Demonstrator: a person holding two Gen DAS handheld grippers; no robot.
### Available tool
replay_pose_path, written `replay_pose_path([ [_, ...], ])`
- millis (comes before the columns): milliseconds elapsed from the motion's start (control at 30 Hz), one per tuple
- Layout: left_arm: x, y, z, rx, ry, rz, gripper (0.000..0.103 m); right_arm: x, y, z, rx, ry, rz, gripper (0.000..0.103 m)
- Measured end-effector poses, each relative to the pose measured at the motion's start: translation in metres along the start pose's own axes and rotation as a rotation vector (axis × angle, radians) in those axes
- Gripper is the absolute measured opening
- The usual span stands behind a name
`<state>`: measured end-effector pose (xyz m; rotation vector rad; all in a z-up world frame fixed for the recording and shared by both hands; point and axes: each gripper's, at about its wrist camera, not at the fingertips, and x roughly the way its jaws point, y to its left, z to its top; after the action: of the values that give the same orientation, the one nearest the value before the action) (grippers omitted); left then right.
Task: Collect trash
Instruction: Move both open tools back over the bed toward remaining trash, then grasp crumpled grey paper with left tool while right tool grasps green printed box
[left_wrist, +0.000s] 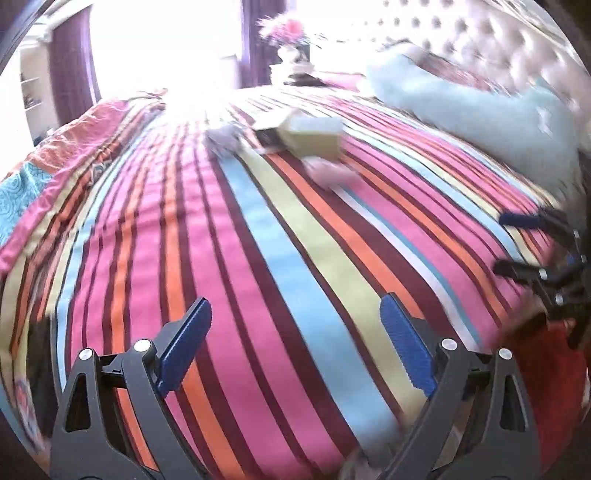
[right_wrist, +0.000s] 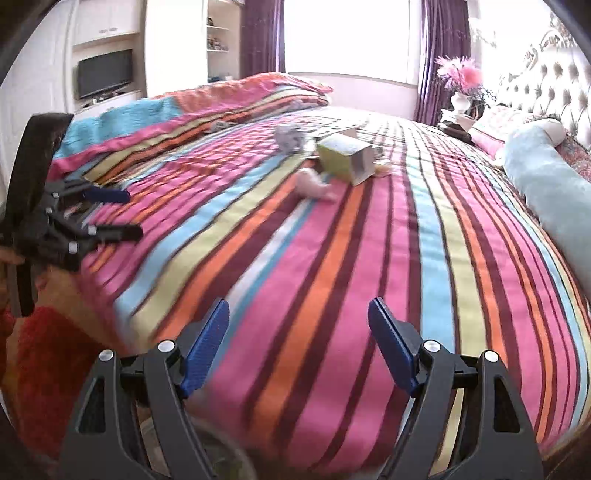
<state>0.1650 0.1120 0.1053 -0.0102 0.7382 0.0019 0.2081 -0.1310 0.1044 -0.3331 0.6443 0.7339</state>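
Two pairs of tongs are hanging over the near edge of a striped bed (right_wrist: 369, 240), the left gripper (left_wrist: 295, 332) and right gripper (right_wrist: 298, 332) both released, nothing between their blue pads. Far across the cover, trash is lying clustered: a green box (right_wrist: 345, 160) on its side, long axis pointing near-right, a pink wad (right_wrist: 314, 186) just nearer, a grey wad (right_wrist: 290, 137) to its left.

Striped bed (right_wrist: 332, 277), yellow-green box (right_wrist: 343, 158), grey wad (right_wrist: 290, 137), pink wad (right_wrist: 314, 186), pale blue bolster (right_wrist: 546, 184)
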Motion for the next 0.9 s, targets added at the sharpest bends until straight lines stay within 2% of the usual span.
replay_pose_path([
  [133,0.050,0.038,0.043,-0.076,-0.018,0.006,0.090,0.040,-0.021,0.030,-0.038,0.016,-0.027,0.074],
  [200,0.076,0.055,0.066,-0.103,-0.019,0.032,0.090,0.051,-0.027,0.041,-0.047,0.020,-0.024,0.074],
  [333,0.114,0.080,0.108,-0.144,-0.041,0.072,0.090,0.077,-0.041,0.079,-0.089,0.001,-0.042,0.074],
  [467,0.154,0.098,0.147,-0.210,-0.022,0.071,0.090,0.101,-0.052,0.121,-0.099,-0.016,-0.026,0.074],
  [633,0.194,0.107,0.173,-0.225,0.017,0.067,0.090,0.142,-0.048,0.153,-0.226,0.050,-0.025,0.074],
  [800,0.222,0.121,0.188,-0.304,0.027,0.018,0.090,0.171,-0.044,0.162,-0.316,0.078,-0.071,0.074],
  [900,0.238,0.123,0.197,-0.282,0.045,0.061,0.090,0.179,-0.049,0.171,-0.309,0.076,-0.060,0.074],
])
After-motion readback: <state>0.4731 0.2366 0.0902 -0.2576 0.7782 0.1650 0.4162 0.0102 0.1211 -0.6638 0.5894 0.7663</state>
